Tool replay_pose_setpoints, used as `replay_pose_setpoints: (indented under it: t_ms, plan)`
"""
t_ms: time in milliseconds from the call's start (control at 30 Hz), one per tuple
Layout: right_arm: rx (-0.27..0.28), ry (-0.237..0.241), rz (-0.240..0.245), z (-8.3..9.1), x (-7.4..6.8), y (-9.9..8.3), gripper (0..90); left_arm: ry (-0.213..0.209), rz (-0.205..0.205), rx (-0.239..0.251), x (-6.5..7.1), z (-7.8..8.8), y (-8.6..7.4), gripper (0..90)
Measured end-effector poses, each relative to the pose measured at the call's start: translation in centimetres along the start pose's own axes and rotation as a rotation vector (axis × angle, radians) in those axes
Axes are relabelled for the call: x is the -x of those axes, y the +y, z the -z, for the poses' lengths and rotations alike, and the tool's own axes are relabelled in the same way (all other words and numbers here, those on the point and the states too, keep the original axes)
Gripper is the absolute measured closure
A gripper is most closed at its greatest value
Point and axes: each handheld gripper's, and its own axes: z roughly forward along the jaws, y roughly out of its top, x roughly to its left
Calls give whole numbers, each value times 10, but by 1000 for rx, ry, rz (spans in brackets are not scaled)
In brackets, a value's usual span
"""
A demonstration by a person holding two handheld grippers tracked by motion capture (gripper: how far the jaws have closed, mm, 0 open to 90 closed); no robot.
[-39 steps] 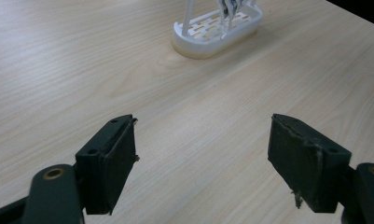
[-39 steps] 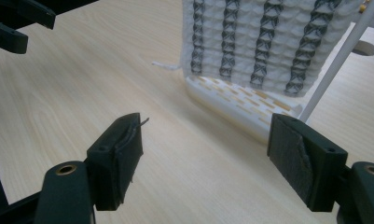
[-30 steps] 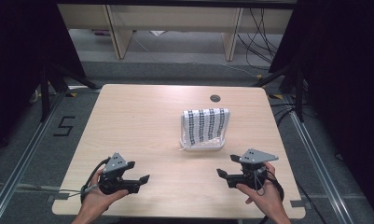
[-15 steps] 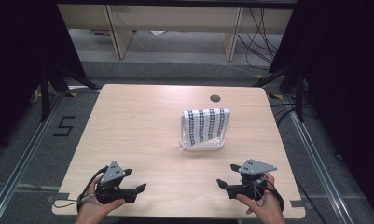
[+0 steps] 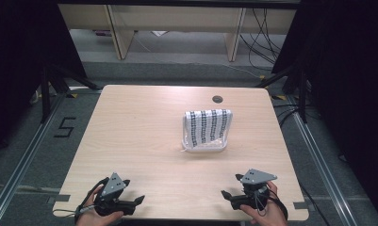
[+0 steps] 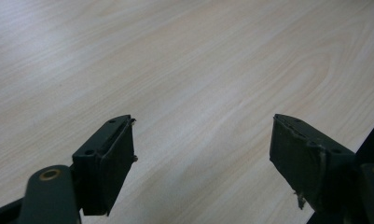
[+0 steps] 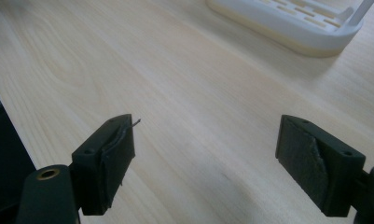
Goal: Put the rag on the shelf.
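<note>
Both grippers sit empty with jaws wide at the desk's (image 5: pixel 130 117) near edge; the white rack (image 5: pixel 206 130) with the patterned cloth lies ahead, nearer the right gripper (image 5: pixel 230 197) than the left gripper (image 5: pixel 135 201)

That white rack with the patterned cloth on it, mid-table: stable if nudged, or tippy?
Probably tippy: the patterned cloth stands upright above a shallow white rack, so a high push could topple it. The rack looks like thin slotted plastic, likely light, so a low push may slide it on the smooth table. The cloth likely sags if lifted alone.
</note>
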Motion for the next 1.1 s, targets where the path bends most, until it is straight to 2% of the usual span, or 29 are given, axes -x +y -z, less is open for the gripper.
replay_pose_setpoints:
  t_ms: [100,233,300,367,400,500,567,600,667,700,833,900,1100]
  plan:
    - [-13,-9,0,0,0,-3,205,-8,5,-1,-1,0,-1,200]
    - [-21,-4,0,-1,-2,-8,205,-3,-1,0,-2,1,-3,197]
    - [-43,-1,8,-2,-2,-14,208,6,-8,-2,-3,3,-5,192]
    - [-52,-1,5,-2,-3,-15,206,10,-1,-4,-2,4,-6,190]
    - [-53,4,-5,-3,-3,-17,206,6,-15,-5,-3,5,-7,190]
    - [-58,9,10,-3,-2,-17,206,11,-6,-4,-3,5,-8,191]
    - [-64,12,3,-4,-2,-17,206,13,-12,-9,-3,4,-8,190]
    - [-57,14,16,-5,0,-18,206,13,-18,-15,-3,4,-8,191]
    - [-64,4,11,-4,0,-18,206,22,-19,-20,-3,3,-8,190]
    - [-69,1,-17,-3,-1,-18,206,12,-14,-20,-2,2,-9,191]
    - [-59,2,1,-3,0,-17,206,12,-15,-19,-2,2,-8,191]
    - [-60,1,1,-3,0,-17,206,23,-23,-27,-4,2,-9,191]
    - [-66,1,-8,-2,-1,-17,207,16,-15,-23,-3,2,-9,191]
